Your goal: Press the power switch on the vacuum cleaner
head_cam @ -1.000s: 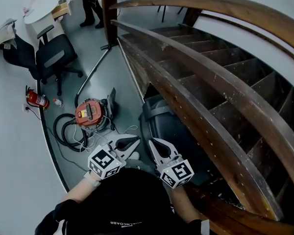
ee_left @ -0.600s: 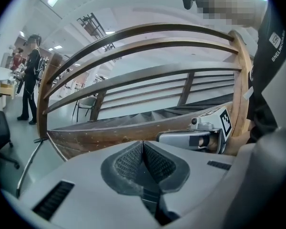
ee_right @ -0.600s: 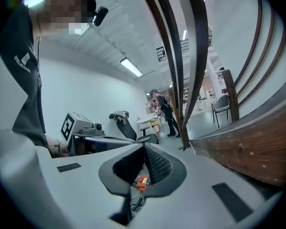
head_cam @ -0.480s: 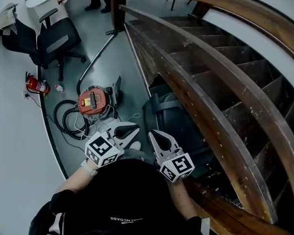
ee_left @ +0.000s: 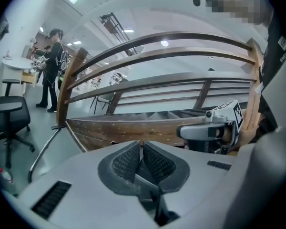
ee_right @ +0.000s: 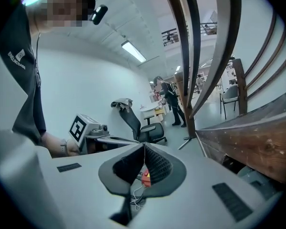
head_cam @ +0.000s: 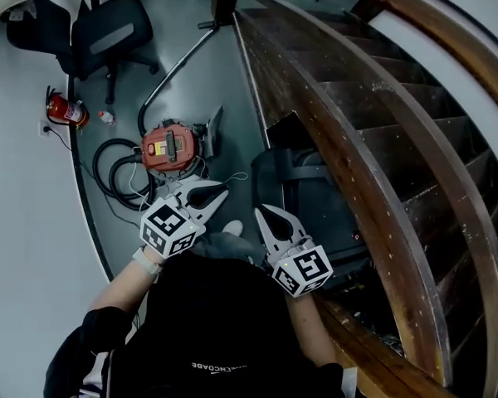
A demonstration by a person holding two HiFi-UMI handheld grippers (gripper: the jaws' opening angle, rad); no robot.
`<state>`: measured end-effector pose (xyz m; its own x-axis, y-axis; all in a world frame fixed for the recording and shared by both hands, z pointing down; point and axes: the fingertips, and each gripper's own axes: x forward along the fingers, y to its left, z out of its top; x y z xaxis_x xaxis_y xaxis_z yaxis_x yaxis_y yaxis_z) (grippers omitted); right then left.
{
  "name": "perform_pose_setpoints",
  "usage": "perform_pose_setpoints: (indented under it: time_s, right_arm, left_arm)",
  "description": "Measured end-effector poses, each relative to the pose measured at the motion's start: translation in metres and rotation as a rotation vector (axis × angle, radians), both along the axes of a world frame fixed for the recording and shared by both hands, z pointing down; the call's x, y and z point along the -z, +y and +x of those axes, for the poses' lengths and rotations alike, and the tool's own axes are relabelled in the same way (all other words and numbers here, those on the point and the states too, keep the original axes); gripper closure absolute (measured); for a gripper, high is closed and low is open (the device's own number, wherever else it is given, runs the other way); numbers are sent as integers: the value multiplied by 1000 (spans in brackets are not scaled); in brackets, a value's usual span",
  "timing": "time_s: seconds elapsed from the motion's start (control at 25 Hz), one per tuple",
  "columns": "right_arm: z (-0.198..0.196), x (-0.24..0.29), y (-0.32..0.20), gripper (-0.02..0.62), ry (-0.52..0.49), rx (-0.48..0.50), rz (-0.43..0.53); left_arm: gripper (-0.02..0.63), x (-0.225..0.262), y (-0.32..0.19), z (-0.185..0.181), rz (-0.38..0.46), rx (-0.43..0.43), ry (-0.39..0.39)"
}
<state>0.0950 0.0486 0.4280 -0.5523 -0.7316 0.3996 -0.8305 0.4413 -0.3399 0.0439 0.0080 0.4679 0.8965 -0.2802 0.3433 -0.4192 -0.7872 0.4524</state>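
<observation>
The vacuum cleaner (head_cam: 170,146) is a round red-orange canister on the grey floor, with a coiled black hose (head_cam: 116,181) and a metal wand (head_cam: 178,69) running away from it. Both grippers are held above the floor just short of it. My left gripper (head_cam: 218,191) is shut on nothing, its tips a little to the right of the canister. My right gripper (head_cam: 262,212) is further right, also shut and holding nothing. In the right gripper view a bit of the red vacuum (ee_right: 145,177) shows behind the jaws (ee_right: 144,148). The left gripper (ee_left: 142,146) faces the staircase.
A curved wooden staircase with its handrail (head_cam: 373,131) fills the right side. A dark bin (head_cam: 311,193) sits under it. A red fire extinguisher (head_cam: 64,110) and a black office chair (head_cam: 108,31) stand by the white wall. A person (ee_left: 52,70) stands far off.
The head view has moved forward, so the vacuum sits higher in the frame. Both grippers have come slightly nearer to it, still shut.
</observation>
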Motion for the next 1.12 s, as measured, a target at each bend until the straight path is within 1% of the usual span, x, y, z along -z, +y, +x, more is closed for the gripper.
perform_pose_setpoints:
  time_s: [0.12, 0.28, 0.48, 0.72, 0.92, 1.12]
  right_arm:
    - [-23, -5, -16, 569, -5, 40, -8]
    - [-48, -17, -37, 569, 17, 79, -37]
    - [-82, -20, -60, 569, -11, 114, -65]
    - [-117, -29, -79, 569, -5, 178, -95]
    - [-141, -47, -95, 569, 2, 212, -135]
    - [-159, -69, -108, 569, 27, 260, -188]
  left_arm:
    - [589, -29, -22, -31, -34, 44, -43]
    - [589, -71, -46, -73, -70, 112, -119]
    - [589, -125, -73, -126, -131, 200, -188]
    - [589, -205, -105, -181, -183, 279, -304]
    - [589, -270, -122, -223, -219, 334, -408]
    - [591, -322, -134, -247, -260, 392, -456]
